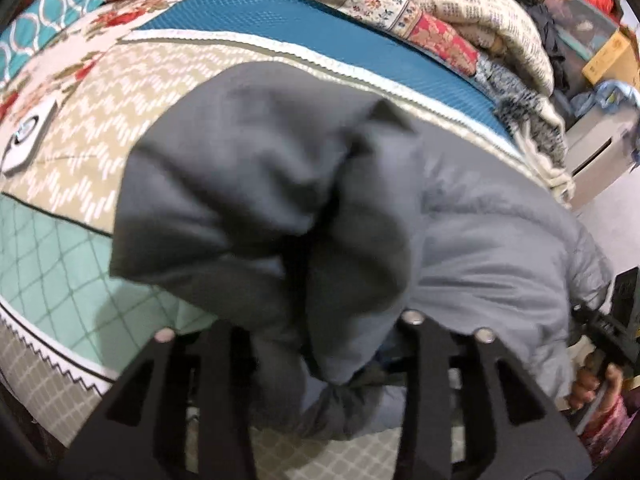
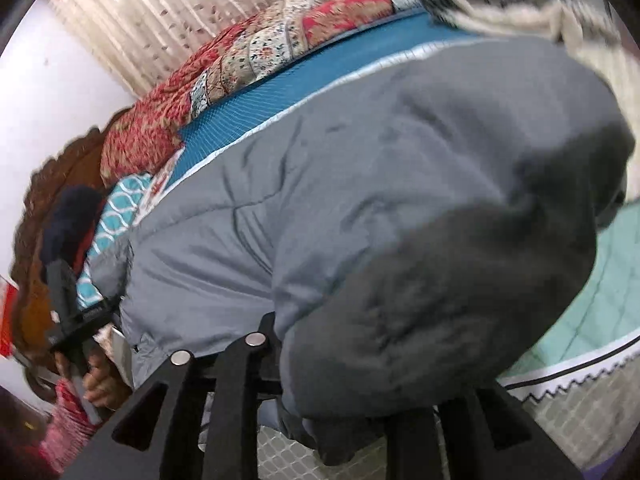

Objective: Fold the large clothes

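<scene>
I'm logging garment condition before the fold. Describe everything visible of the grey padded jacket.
The grey padded jacket is quilted and slightly shiny, with a darker grey hood flopped over its body. It lies bunched and creased on the patterned bedspread, near the bed's front edge. Fabric sits between the left gripper's fingers; the right gripper is buried under cloth.

both wrist cams look steeply down, close up, sharing the grey jacket (image 1: 460,232) on bed.

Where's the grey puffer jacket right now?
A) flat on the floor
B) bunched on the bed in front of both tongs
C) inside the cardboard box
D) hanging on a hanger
B: the grey puffer jacket lies bunched on the patterned bedspread, filling both wrist views.
</scene>
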`<state>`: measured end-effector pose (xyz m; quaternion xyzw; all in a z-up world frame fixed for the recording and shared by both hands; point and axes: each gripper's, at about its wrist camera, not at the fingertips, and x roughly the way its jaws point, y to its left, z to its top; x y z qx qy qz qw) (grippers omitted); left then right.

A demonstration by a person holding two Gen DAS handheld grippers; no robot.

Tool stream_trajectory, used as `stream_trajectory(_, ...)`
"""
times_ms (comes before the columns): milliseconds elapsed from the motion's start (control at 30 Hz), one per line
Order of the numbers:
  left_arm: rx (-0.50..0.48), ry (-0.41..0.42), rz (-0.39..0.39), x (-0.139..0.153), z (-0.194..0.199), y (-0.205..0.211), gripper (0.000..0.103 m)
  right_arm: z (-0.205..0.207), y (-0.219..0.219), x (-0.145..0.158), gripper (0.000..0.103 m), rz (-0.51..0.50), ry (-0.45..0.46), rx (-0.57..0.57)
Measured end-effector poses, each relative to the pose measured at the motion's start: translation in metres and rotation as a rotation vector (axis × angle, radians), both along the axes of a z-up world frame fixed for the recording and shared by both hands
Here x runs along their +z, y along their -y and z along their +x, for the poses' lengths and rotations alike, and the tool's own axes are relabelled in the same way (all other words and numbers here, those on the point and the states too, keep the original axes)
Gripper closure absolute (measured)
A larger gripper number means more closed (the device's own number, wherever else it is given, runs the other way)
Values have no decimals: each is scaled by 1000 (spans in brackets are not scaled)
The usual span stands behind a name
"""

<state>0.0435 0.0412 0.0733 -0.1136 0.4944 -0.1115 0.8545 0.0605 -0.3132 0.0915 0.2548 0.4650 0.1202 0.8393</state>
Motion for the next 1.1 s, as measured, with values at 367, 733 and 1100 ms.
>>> stream_trajectory(367, 3, 19, 61, -30, 7, 0, 18, -5, 21, -24, 78, 143, 55, 73)
stream_trajectory(733, -29, 85, 145, -39, 5, 10, 8, -14, 22, -26, 78, 150, 124, 107)
stream_trajectory(1100, -35, 81, 135, -41, 5, 11, 7, -16, 12, -22, 78, 137, 126, 103)
